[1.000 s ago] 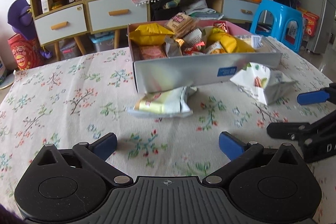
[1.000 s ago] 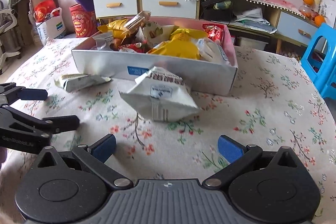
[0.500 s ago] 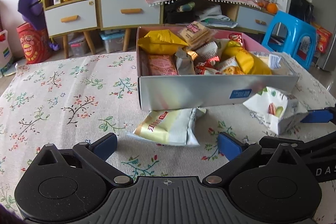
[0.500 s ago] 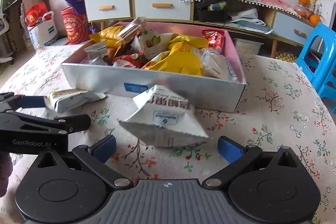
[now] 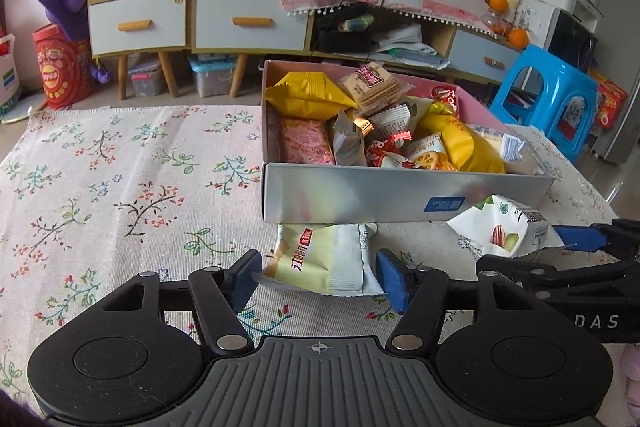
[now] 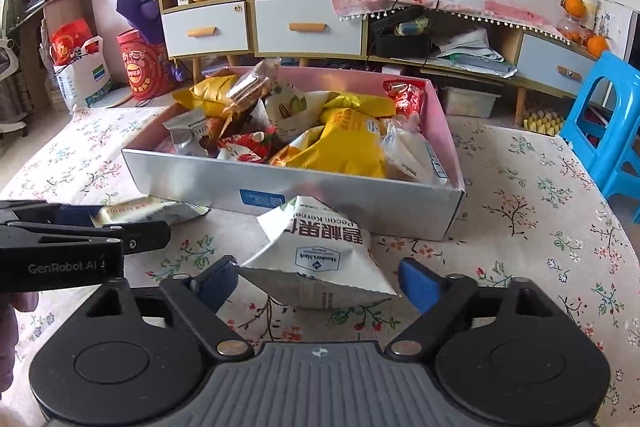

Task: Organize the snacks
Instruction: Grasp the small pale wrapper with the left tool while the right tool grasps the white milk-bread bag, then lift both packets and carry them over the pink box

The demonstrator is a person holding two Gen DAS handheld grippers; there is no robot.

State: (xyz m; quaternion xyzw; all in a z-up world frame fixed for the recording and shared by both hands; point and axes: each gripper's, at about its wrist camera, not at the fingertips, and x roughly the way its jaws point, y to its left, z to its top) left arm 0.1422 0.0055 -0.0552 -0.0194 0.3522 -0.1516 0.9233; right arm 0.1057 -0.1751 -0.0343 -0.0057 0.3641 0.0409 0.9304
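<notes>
Blue pads of the left gripper (image 5: 318, 277) have just been closing and now pinch the pale yellow packet (image 5: 324, 259), flat on the floral cloth (image 5: 120, 187) against the box's near wall, ready to lift. The right gripper (image 6: 318, 281), also just closing, straddles the white pecan bag (image 6: 320, 251); its right pad looks clear. The silver box (image 6: 340, 201), at twelve o'clock, is heaped. Only the right view shows the bag's print.

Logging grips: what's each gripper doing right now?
Left gripper: closing, pads on the yellow-green snack packet.
Right gripper: closing around the white nut bag, contact unclear.
</notes>
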